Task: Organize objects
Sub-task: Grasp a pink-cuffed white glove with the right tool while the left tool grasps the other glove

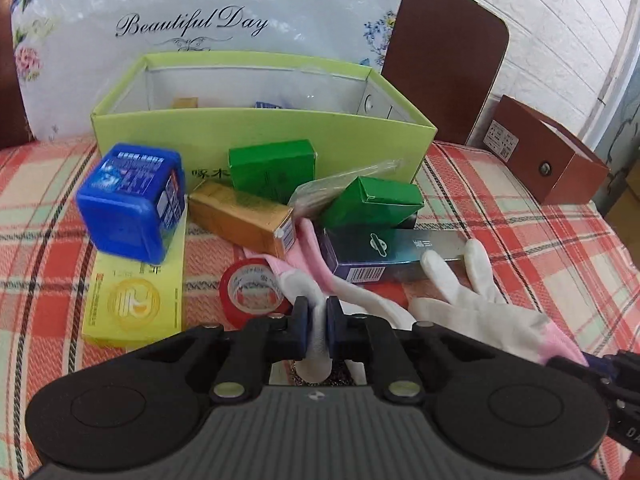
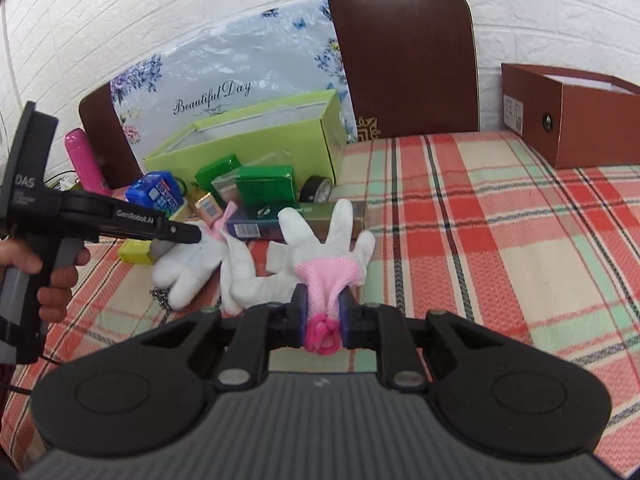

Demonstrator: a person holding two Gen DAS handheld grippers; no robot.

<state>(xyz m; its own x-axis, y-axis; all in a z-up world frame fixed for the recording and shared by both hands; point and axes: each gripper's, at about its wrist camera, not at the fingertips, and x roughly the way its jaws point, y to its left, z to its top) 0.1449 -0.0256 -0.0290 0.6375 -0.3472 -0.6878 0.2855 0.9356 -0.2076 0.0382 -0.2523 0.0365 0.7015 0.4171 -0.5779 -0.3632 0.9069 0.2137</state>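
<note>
Both tools are clamped on white knit gloves with pink cuffs: left tool [image 1: 317, 320] pinches one glove's [image 1: 320, 340] finger, right tool [image 2: 323, 312] pinches the other glove's [image 2: 324, 256] cuff, both on the plaid table [image 2: 480, 240] before the lime-green cardboard box [image 1: 256, 136].

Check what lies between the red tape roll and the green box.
In the left wrist view, between the red tape roll and the green box lie the gold carton and a small green carton propped against the box.
</note>
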